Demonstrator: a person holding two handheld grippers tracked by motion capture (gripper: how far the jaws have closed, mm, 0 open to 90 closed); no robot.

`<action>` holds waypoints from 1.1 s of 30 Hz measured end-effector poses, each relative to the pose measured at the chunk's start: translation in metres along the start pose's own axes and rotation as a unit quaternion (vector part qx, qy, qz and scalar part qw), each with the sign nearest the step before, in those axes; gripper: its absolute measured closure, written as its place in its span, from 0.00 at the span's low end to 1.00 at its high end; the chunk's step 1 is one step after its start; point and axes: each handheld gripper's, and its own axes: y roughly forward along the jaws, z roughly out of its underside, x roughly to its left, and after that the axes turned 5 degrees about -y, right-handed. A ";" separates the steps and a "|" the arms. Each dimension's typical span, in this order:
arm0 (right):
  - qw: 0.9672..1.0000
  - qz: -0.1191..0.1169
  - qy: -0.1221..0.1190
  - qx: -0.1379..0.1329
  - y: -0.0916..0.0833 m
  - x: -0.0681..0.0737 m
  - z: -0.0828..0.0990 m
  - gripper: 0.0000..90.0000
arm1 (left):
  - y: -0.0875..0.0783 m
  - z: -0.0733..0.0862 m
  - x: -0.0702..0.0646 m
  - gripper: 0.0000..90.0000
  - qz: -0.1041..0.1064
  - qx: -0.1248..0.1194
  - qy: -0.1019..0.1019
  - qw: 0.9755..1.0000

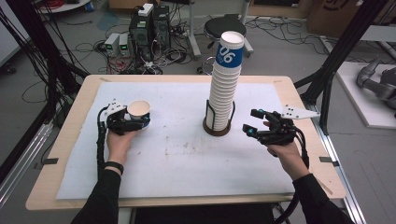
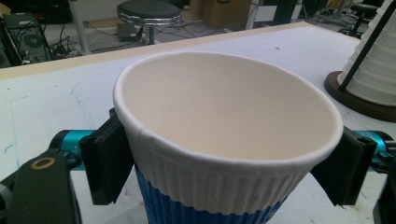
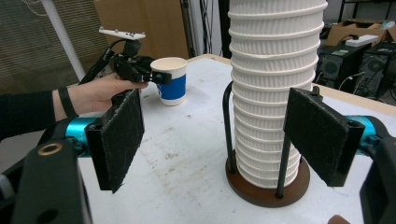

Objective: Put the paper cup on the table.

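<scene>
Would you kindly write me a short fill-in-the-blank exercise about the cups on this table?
1. The single cup sits between the pads of the ___ gripper.
2. Below its white ribbed top, that cup has a ___ band.
3. The tall cup stack stands in a wire holder with a round ___ base.

Missing words: left; blue; brown

Paper cup (image 1: 138, 113): white ribbed upper band, blue lower band, cream interior.
Cup stack (image 1: 226, 84): white ribbed walls; top cup blue-banded with white numerals.
Stack holder (image 1: 217, 129): dark brown round base, black wire uprights.
Worktop (image 1: 70, 116): pale wood edge, white mat with faint stains.
Left tool (image 2: 223, 163), right tool (image 3: 224, 140): black pads, teal fittings.
Stool (image 1: 222, 25): black seat.
</scene>
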 end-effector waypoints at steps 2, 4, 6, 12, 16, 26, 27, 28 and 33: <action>1.000 0.000 -0.001 0.000 0.000 0.000 0.000 0.23 | 0.000 0.000 0.000 0.19 -0.003 0.003 -0.007 1.000; 1.000 -0.001 0.000 0.000 0.000 0.000 0.000 0.23 | -0.001 0.000 0.000 0.18 -0.001 0.004 -0.014 1.000; 1.000 0.000 0.001 -0.002 0.000 0.000 0.000 0.23 | -0.001 0.001 0.000 0.15 -0.001 0.006 -0.016 1.000; 1.000 0.000 -0.001 -0.006 0.000 0.000 0.000 0.23 | -0.002 0.000 -0.001 0.09 -0.015 0.015 -0.018 1.000; 1.000 -0.002 -0.003 -0.007 0.000 0.000 -0.001 0.23 | -0.004 -0.001 -0.002 0.08 -0.018 0.017 -0.019 1.000; 1.000 -0.003 -0.003 -0.006 0.001 0.001 -0.001 0.23 | -0.006 -0.004 -0.007 0.02 -0.023 0.027 -0.017 0.999; 1.000 -0.003 -0.002 -0.006 0.001 0.001 -0.001 0.23 | -0.006 -0.004 -0.007 0.02 -0.023 0.029 -0.017 0.999; 1.000 -0.003 -0.003 -0.007 0.001 0.000 -0.001 0.23 | -0.007 -0.005 -0.009 0.02 -0.026 0.031 -0.016 0.999; 1.000 -0.002 -0.003 -0.007 0.002 0.000 -0.001 0.23 | -0.008 -0.007 -0.012 0.02 -0.037 0.042 -0.009 0.998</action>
